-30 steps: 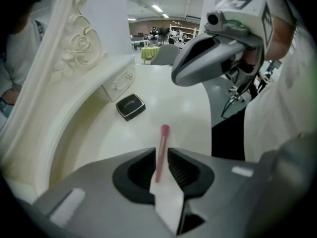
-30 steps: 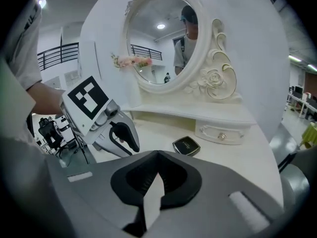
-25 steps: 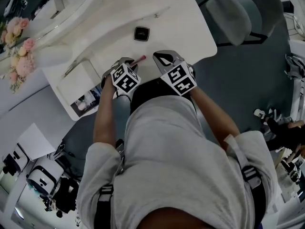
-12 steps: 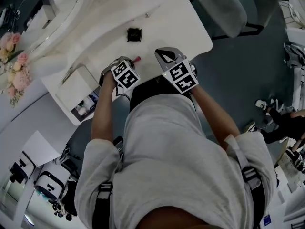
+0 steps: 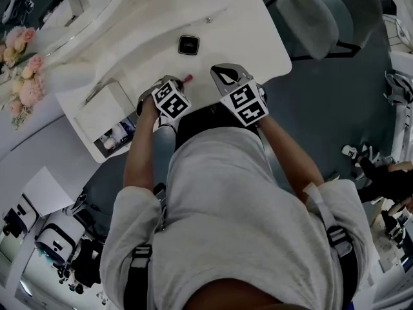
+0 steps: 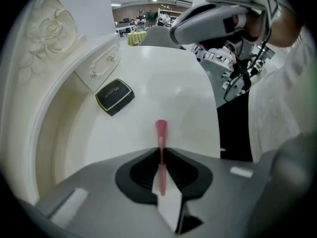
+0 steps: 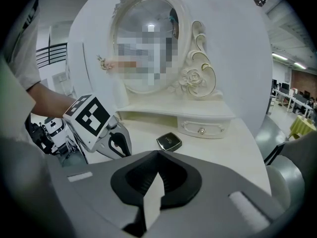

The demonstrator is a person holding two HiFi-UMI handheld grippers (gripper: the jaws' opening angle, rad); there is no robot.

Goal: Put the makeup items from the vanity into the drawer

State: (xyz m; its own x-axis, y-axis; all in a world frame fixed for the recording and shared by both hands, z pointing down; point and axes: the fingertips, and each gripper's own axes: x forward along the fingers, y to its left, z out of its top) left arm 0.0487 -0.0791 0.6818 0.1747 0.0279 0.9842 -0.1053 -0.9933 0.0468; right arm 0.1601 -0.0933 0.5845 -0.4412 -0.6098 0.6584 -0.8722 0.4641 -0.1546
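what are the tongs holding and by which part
The left tongs grip the slim pink makeup stick by its near end; the right tongs are shut on nothing.

The jaws of the right gripper (image 7: 156, 182) are seen closed together, with nothing held between them. Beyond them, a black compact (image 7: 169, 142) lies on the white bench (image 7: 233, 148), in front of a small drawer (image 7: 200, 129) set below an oval mirror (image 7: 143, 43). The left gripper (image 7: 119, 150) is seen at the left, pointed down.

The white vanity top (image 5: 248, 34) carries one black compact (image 5: 188, 44), lying flat near the small drawer front (image 6: 101, 69).
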